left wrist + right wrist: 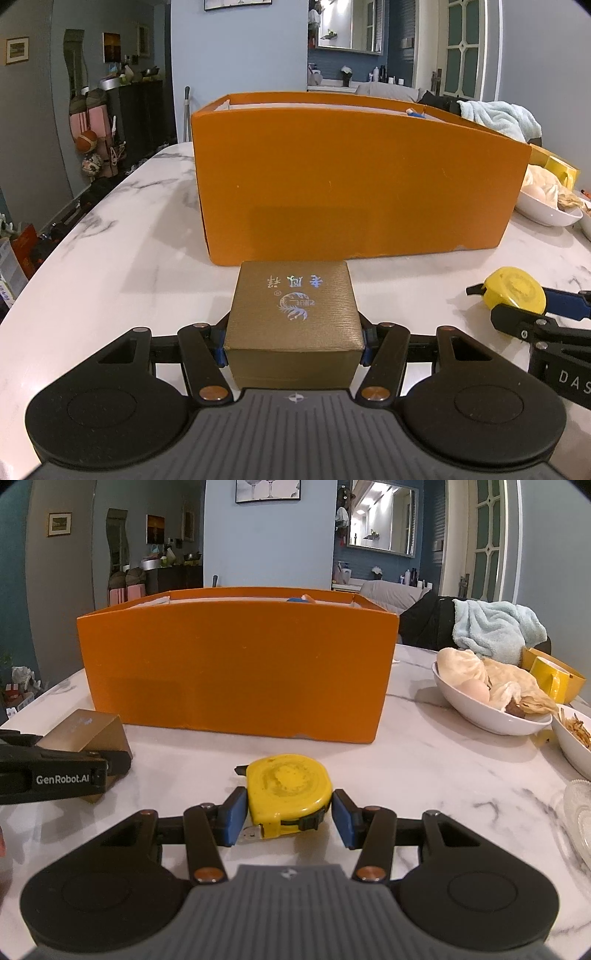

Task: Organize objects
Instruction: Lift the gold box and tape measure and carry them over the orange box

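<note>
left claw (294, 341) grips gold box (294, 314), tilted down.

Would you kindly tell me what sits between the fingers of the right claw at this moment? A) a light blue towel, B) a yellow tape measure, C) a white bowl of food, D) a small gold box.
B: in the right wrist view the yellow tape measure lies on the marble table between the blue pads of the right claw.
</note>
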